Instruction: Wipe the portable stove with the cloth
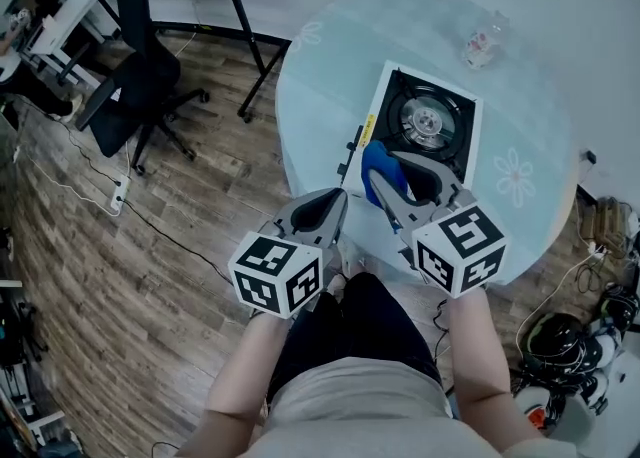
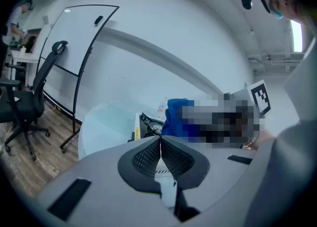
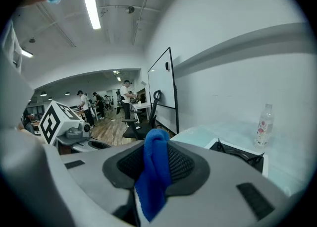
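The white portable stove (image 1: 425, 118) with its black burner stands on the near part of a round pale-blue table (image 1: 330, 96). My right gripper (image 1: 400, 178) hangs over the stove's near edge, shut on a blue cloth (image 1: 380, 164). In the right gripper view the cloth (image 3: 155, 169) is pinched between the jaws, with the stove (image 3: 238, 154) ahead to the right. Left of the stove, over the table's near rim, my left gripper (image 1: 335, 204) is shut and holds nothing. The left gripper view shows the jaws of the left gripper (image 2: 160, 147) pressed together, with the stove (image 2: 148, 125) and cloth (image 2: 176, 116) beyond.
A clear plastic bottle (image 1: 482, 43) stands at the table's far side. On the wood floor to the left are a black office chair (image 1: 135, 76) and a black whiteboard stand (image 1: 245, 36). Cables and gear (image 1: 585, 341) lie at the right. People stand far off in the right gripper view.
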The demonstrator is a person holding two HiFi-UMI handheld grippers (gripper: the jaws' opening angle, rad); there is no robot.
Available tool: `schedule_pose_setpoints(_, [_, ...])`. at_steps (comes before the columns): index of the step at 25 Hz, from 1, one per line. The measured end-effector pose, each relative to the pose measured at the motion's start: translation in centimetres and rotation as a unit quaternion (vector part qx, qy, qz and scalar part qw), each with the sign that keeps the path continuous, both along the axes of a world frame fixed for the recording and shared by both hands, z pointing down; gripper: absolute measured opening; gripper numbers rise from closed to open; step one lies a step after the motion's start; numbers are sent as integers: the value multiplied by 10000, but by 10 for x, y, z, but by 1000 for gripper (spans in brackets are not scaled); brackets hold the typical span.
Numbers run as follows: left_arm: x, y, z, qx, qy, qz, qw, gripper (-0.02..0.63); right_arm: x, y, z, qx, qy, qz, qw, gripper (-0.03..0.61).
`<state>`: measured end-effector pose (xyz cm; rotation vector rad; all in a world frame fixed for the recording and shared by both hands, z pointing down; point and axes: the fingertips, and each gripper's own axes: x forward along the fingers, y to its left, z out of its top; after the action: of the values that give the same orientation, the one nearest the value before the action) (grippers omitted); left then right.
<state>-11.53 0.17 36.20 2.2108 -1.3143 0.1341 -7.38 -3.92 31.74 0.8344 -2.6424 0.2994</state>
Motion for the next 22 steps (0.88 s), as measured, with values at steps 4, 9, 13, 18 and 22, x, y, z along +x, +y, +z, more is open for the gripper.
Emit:
schedule_pose_setpoints(4, [4,-2,-29,363,33,136,9992,18,6,3,-19,196,-115,29,9997,123])
schedule_pose_setpoints(9, [5,-9,-55,643,-93,140,9978,18,14,1,-47,430,-437,81,9981,123])
schedule_pose_setpoints(13, [4,-6,-72,798,-78,141,9967,18,17,7,-71,641,-645,23,9959,123])
schedule_pose_setpoints(18, [10,4,-91,1098,-316,310,9930,18,24,25,-94,886,-834,-21,9926,123])
schedule_pose_setpoints(22, [16,18,-104,1393,-337,454,9886,18,31,41,-102,1024,-1001,-15,9897,123])
